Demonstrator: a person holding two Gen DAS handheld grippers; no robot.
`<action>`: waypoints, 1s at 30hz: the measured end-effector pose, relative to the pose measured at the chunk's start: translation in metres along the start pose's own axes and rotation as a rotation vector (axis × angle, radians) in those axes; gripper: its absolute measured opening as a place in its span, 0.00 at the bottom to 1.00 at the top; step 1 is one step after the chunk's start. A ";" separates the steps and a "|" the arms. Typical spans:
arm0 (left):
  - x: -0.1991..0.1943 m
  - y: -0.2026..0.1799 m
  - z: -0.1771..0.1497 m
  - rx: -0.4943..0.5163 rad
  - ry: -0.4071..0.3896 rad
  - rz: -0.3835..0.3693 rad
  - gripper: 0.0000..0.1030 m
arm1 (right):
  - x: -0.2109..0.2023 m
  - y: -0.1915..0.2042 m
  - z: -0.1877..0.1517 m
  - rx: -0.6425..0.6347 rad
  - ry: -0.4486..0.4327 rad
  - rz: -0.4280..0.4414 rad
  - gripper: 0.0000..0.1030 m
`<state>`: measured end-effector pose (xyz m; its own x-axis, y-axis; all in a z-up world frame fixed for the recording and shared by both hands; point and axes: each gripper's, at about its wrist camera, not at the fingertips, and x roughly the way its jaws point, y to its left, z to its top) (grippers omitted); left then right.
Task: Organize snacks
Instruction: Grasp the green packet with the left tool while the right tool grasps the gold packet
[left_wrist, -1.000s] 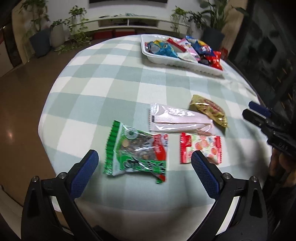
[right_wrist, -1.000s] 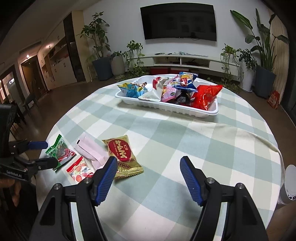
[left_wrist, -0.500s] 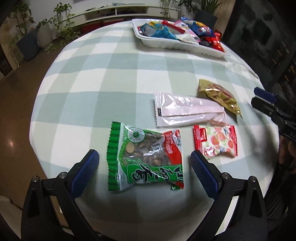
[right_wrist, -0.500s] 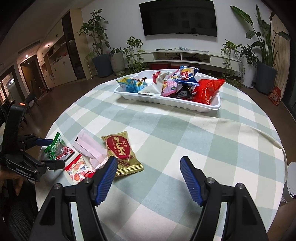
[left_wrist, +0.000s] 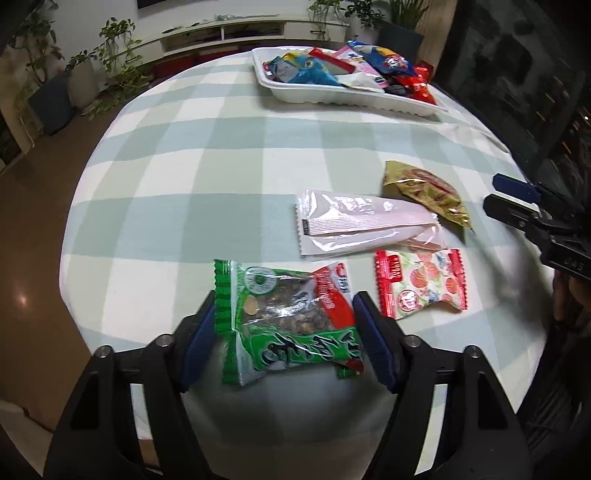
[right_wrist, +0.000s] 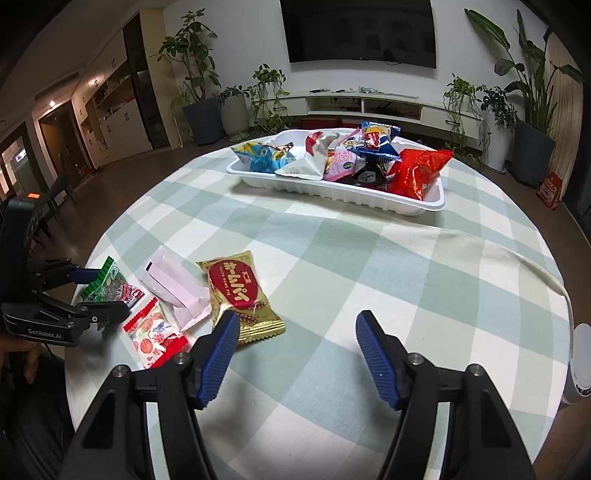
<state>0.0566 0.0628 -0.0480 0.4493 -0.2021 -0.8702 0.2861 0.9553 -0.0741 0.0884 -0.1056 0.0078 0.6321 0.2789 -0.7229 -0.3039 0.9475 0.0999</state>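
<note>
Now my left tool seemingly pinches the light, crinkly green nut packet mid-body; right tool open.

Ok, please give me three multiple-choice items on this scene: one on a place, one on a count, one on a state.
1. Where does the white tray stand?
A. at the near edge, between the left fingers
B. at the far side of the tablecloth
C. on the floor

2. How many snack packets lie on the tablecloth outside the tray?
A. two
B. six
C. four

3. In what state is the right gripper?
A. open, holding nothing
B. shut on a packet
C. shut on the tray's rim

Answers:
1 B: the tray sits beyond all the loose packets.
2 C: there are the green packet, the pink packet, the gold packet and the red packet.
3 A: its fingers stand apart, with only cloth between them.
</note>
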 end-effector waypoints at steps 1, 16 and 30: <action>-0.001 -0.001 0.000 0.002 -0.004 -0.010 0.57 | -0.001 0.000 0.000 -0.003 -0.005 -0.002 0.67; -0.012 0.006 -0.004 -0.020 -0.038 -0.077 0.53 | -0.001 0.002 0.007 -0.018 -0.025 -0.002 0.63; -0.025 0.029 -0.004 -0.135 -0.110 -0.152 0.53 | 0.023 0.047 0.031 -0.275 0.070 0.091 0.60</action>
<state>0.0503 0.0965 -0.0302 0.5013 -0.3611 -0.7863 0.2447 0.9308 -0.2715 0.1109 -0.0502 0.0170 0.5455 0.3397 -0.7661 -0.5448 0.8384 -0.0162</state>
